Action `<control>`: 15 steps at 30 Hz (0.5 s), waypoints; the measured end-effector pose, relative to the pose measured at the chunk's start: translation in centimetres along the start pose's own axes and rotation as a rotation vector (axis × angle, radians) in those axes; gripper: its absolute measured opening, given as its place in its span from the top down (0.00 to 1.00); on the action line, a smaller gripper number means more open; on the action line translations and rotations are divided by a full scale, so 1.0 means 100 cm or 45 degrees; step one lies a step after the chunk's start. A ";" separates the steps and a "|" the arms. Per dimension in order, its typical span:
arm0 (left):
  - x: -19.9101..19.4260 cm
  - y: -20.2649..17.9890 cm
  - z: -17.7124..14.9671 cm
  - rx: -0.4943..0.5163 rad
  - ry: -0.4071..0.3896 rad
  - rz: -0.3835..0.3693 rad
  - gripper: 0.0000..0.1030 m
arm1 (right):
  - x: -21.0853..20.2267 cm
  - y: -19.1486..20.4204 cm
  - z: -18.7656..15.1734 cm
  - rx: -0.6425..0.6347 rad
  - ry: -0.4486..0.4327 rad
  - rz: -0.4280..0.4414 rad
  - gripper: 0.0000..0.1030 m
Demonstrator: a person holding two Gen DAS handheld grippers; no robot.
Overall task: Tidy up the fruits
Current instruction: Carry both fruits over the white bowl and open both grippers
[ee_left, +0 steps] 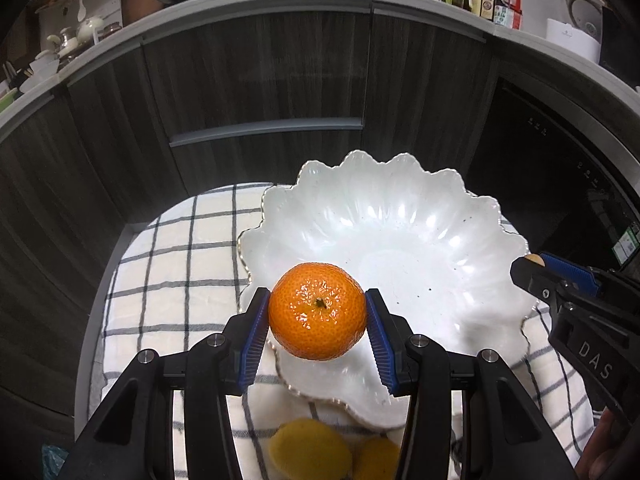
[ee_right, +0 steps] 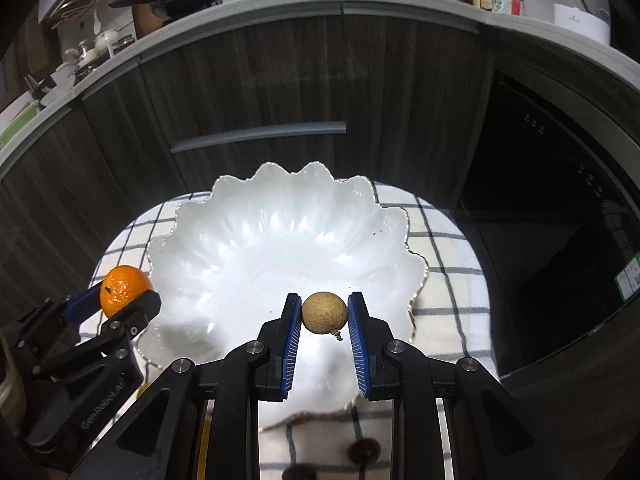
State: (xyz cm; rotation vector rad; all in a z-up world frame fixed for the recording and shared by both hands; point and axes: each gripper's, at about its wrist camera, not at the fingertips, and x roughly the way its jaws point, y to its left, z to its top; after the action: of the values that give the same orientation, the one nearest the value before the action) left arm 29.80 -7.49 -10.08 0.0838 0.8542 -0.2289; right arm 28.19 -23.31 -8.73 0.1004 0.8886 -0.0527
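My left gripper (ee_left: 317,312) is shut on an orange mandarin (ee_left: 317,311) and holds it above the near left rim of a white scalloped bowl (ee_left: 400,216). My right gripper (ee_right: 324,314) is shut on a small round tan longan (ee_right: 324,312) and holds it over the near part of the same bowl (ee_right: 248,240). The bowl holds no fruit. In the right wrist view the left gripper (ee_right: 120,296) with the mandarin (ee_right: 124,290) shows at the bowl's left rim. In the left wrist view the right gripper (ee_left: 536,266) shows at the bowl's right rim.
The bowl stands on a white cloth with dark checks (ee_left: 180,264) on a small table. Two yellow fruits (ee_left: 312,450) lie on the cloth below my left gripper. Two dark red fruits (ee_right: 362,452) lie near my right gripper. Dark kitchen cabinets (ee_left: 260,80) stand behind.
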 end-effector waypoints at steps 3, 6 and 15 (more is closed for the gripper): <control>0.011 0.001 0.002 -0.006 0.028 -0.011 0.55 | 0.014 -0.002 0.001 0.010 0.040 0.010 0.76; 0.020 0.000 0.003 -0.004 0.046 -0.012 0.55 | 0.024 -0.003 0.000 0.011 0.068 0.016 0.76; 0.031 -0.001 0.001 -0.007 0.082 -0.029 0.54 | 0.040 -0.006 -0.001 0.021 0.118 0.024 0.76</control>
State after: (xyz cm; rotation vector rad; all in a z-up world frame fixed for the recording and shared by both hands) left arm 31.87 -8.14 -12.35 0.0766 0.9202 -0.2459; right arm 30.58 -23.92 -11.98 0.1276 0.9798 -0.0385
